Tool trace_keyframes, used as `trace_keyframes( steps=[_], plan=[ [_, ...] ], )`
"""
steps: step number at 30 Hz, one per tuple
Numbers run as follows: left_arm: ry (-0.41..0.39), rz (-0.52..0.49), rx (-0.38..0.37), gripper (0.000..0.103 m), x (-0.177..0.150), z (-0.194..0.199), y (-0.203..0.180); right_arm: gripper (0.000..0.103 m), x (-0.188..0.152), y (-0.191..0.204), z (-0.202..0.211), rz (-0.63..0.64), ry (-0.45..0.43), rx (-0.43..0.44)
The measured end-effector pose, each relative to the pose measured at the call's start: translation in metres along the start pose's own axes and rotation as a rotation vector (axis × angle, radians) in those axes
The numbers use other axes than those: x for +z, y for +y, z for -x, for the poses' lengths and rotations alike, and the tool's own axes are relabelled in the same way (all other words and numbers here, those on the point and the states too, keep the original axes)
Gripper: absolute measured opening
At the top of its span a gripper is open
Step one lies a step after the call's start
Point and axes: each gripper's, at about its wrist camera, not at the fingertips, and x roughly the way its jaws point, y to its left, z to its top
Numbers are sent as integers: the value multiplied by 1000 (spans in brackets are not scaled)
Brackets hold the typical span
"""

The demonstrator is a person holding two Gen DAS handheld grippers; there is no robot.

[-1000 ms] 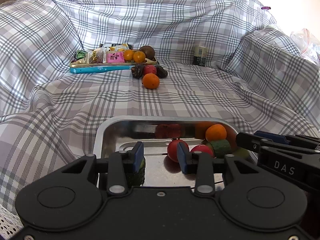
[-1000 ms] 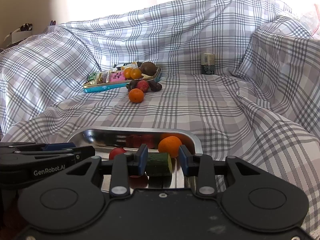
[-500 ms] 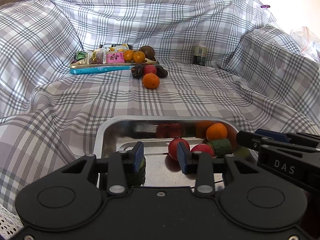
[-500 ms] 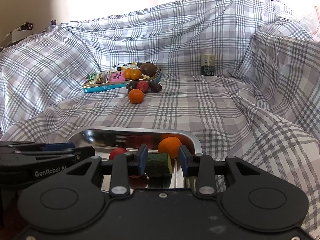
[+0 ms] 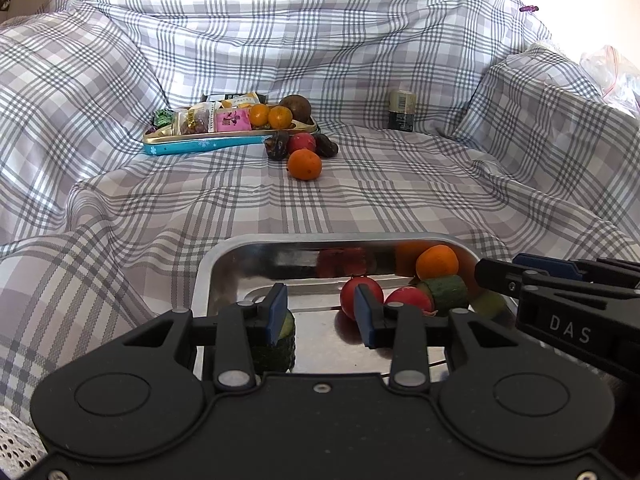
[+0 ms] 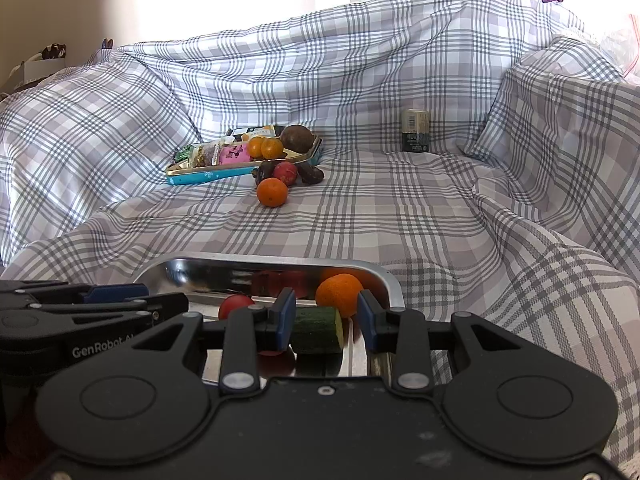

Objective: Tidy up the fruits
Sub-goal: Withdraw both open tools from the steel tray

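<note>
Landmark: the shallow steel tray (image 5: pixel 224 264) at the near edge of the checked cloth.

Left claw (image 5: pixel 318 312) hangs over the tray's near left part, jaws a modest gap apart with nothing between them. A dark green knobbly cucumber piece (image 5: pixel 280 346) stands just behind the left finger, outside the gap, so it is not held. Right claw (image 6: pixel 326 316) hangs over the tray's right part, as narrow as it seems to go. A second green cucumber chunk (image 6: pixel 318 330) shows in its gap, but daylight is visible on the right side, so no grip is judged.

Inside the tray, right half: two red round fruits (image 5: pixel 360 298), an orange mandarin (image 5: pixel 437 262) against the far wall. The grouping suggests sorted fruit is being collected here.

Well beyond the tray on the checked grey-and-white bedsheet (image 5: pixel 400 200): a loose orange (image 5: pixel 305 164), a red fruit (image 5: pixel 302 142) and dark fruits, all just in front of a teal snack tin (image 5: pixel 192 146) that also holds mandarins among wrapped snacks. These are likely still to be fetched.

Farther right of the tin stands a small dark jar (image 5: pixel 402 112), apart from everything.
</note>
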Motion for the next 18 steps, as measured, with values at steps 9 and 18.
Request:
trace_keyframes(
  steps=[9,18],
  plan=[
    [-15,-16,11,45,0,3,0,36,-1,0,0,4,0,0],
    [-24,26,48,45,6,9,8,36,0,-2,-1,-3,19,8]
  ],
)
